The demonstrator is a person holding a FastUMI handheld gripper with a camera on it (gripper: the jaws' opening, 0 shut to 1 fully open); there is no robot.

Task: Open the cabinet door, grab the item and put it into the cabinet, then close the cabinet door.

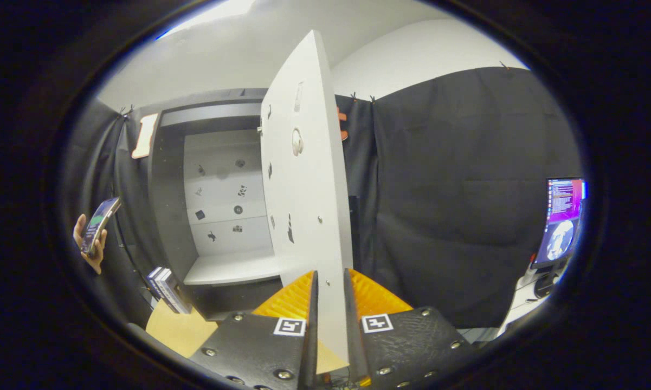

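The white cabinet door [306, 179] stands swung open, edge-on toward me, with its lower edge running down between my fingers. My gripper [330, 292] is shut on the door's lower edge, one finger on each face. Left of the door the cabinet [217, 200] is open, showing a pale back panel and a bare white shelf [230, 269]. A small stack of books [168, 290] stands on the wooden table [176, 327] at the cabinet's lower left corner.
A person's hand [89, 246] holds a phone [100, 223] to the left of the cabinet. Black cloth hangs behind and to the right of the door. A lit monitor [564, 216] stands on a desk far to the right.
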